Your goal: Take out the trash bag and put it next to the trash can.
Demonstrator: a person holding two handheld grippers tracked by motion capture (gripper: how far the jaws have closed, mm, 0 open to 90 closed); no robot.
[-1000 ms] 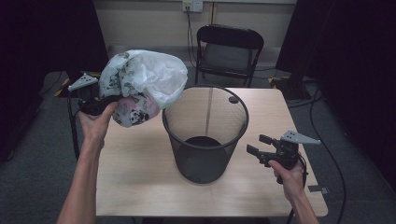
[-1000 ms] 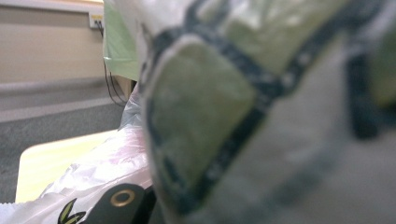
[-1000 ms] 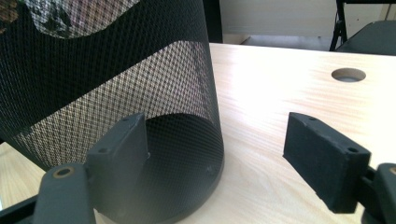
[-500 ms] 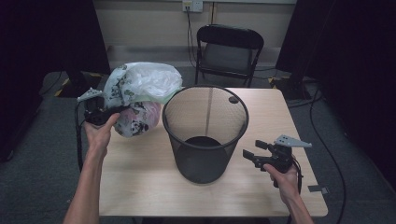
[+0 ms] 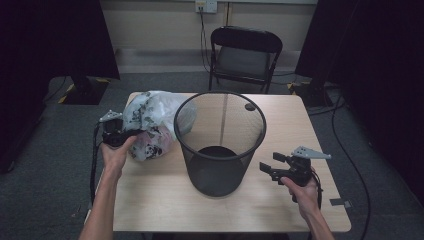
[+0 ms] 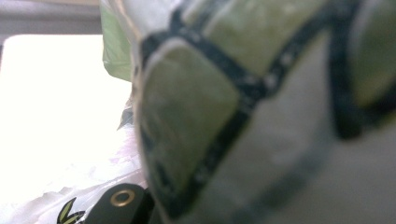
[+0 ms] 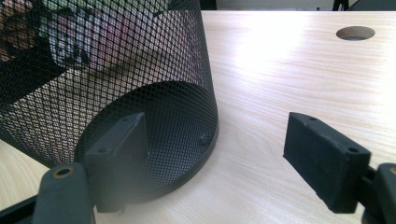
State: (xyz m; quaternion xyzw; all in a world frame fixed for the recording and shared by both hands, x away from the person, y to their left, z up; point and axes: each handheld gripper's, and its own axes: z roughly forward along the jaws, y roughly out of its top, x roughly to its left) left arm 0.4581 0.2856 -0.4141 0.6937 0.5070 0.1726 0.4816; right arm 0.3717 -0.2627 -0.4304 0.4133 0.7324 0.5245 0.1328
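Keep the left claw (image 5: 125,136) clamped, seemingly, on the crumpled white printed plastic bag (image 5: 150,125); settle it beside the black mesh wastebasket (image 5: 220,145) while the right claw (image 5: 268,167) waits open

A translucent white plastic bag (image 5: 152,122) carries black-and-white printed patches with pale green panels outlined in black. The round wire-mesh wastebasket (image 5: 220,145) is black. The rectangular wooden table (image 5: 165,200) shows light beige grain.

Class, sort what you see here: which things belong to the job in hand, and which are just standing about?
Job in hand:
- plastic bag, clamped in the left gripper
- mesh wastebasket
- right gripper, open beside the basket

Standing about:
- folding chair
- wall socket
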